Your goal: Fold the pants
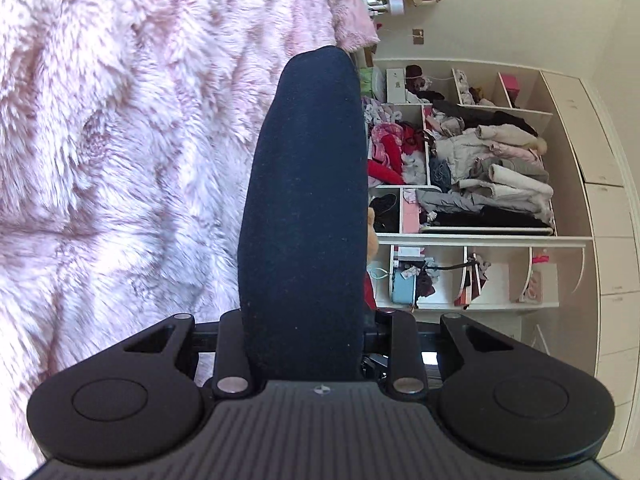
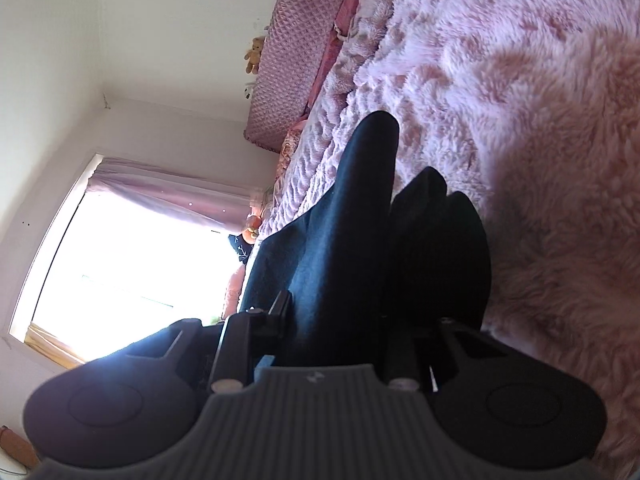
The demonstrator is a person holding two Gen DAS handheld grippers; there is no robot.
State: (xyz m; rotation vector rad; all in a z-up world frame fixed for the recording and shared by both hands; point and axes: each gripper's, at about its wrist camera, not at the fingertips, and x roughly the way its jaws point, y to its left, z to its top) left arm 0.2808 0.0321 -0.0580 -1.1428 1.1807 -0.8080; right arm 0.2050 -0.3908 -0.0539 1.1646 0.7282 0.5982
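The dark navy pants [image 1: 304, 208] fill the middle of the left wrist view, draped over and hiding the fingers of my left gripper [image 1: 306, 320], which is shut on the cloth and holds it up beside the pink furry blanket [image 1: 120, 140]. In the right wrist view the same pants [image 2: 340, 240] hang in folds over my right gripper [image 2: 344, 320], which is shut on them too. Both sets of fingertips are hidden by the fabric. Both views are tilted sideways, with the bed running up the frame.
An open cream shelf unit [image 1: 568, 240] stuffed with clothes stands to the right in the left wrist view. A bright window with a pink curtain [image 2: 120, 248], a quilted pink headboard [image 2: 288, 60] and soft toys show in the right wrist view.
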